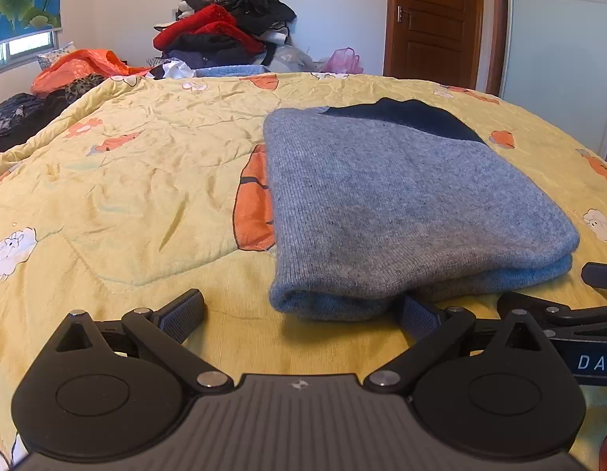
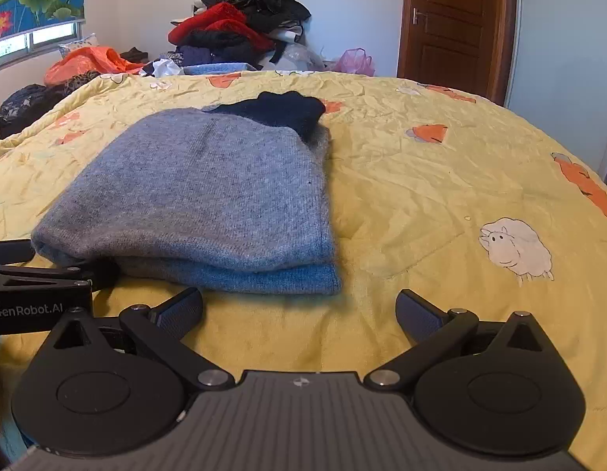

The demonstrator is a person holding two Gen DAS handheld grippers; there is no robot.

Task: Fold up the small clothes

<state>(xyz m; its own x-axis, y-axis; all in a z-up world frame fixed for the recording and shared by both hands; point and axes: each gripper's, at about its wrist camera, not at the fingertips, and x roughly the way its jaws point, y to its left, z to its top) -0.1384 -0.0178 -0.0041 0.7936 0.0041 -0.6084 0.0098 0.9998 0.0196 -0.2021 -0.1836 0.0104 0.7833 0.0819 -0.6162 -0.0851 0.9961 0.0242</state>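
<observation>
Left wrist view: folded grey sweater [image 1: 401, 204] on the bed [image 1: 127, 180] hides one fingertip of the left gripper [image 1: 299, 314]; the right gripper [image 2: 299, 310] hangs clear; both jaws wide open, empty.

White letters "GenRobot.AI" stand on the black side of the left gripper [image 2: 40, 274], at nine o'clock from the right one. On the right gripper [image 1: 570, 314], cut off, only "DAS" reads.
</observation>
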